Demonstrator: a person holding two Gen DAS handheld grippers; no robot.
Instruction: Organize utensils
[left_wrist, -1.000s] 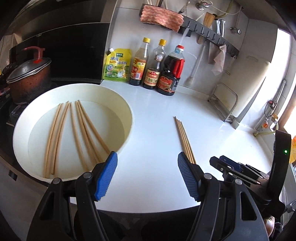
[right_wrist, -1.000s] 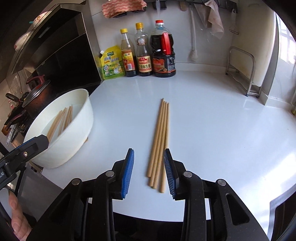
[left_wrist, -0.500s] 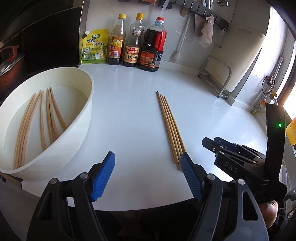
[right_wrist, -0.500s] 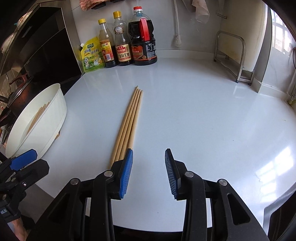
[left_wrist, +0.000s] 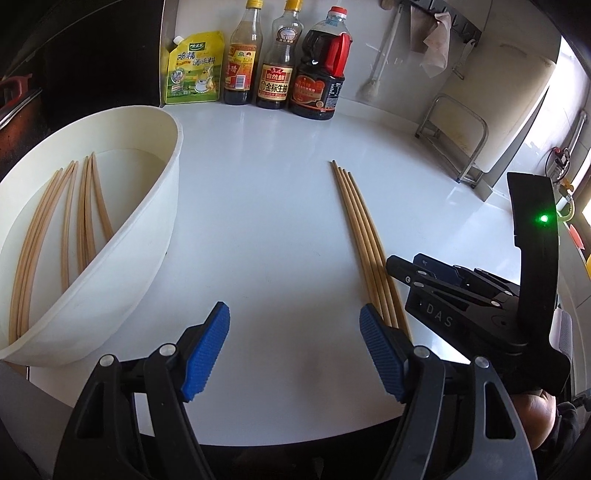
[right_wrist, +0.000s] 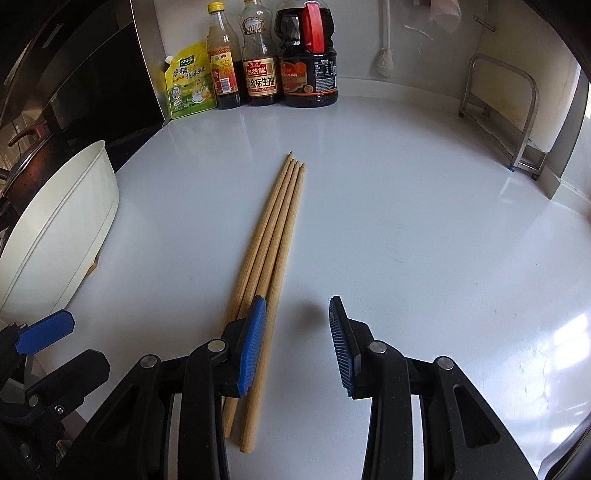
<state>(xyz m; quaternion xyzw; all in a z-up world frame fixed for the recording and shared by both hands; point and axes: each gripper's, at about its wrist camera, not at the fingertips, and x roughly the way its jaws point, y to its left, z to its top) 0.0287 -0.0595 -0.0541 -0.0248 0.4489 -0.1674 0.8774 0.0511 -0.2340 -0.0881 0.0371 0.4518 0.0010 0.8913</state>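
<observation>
Several wooden chopsticks (left_wrist: 364, 230) lie side by side on the white counter (left_wrist: 266, 206); they also show in the right wrist view (right_wrist: 275, 236). More chopsticks (left_wrist: 79, 210) lie in a white bowl (left_wrist: 147, 236) at the left, seen also in the right wrist view (right_wrist: 62, 229). My left gripper (left_wrist: 295, 350) is open and empty, between the bowl and the counter chopsticks. My right gripper (right_wrist: 297, 343) is open and empty; its left finger (right_wrist: 253, 343) is over the chopsticks' near ends. The right gripper also shows in the left wrist view (left_wrist: 476, 299).
A yellow seasoning pouch (left_wrist: 192, 68), two sauce bottles (left_wrist: 256, 55) and a dark jug with red handle (left_wrist: 319, 70) stand at the back wall. A metal rack (right_wrist: 506, 114) stands at the back right. A dark pot (right_wrist: 22, 162) sits left of the bowl.
Both grippers drifted right and back from the bowl. The chopsticks that lay between the right gripper's fingers now lie under its left finger. Both stay open.
</observation>
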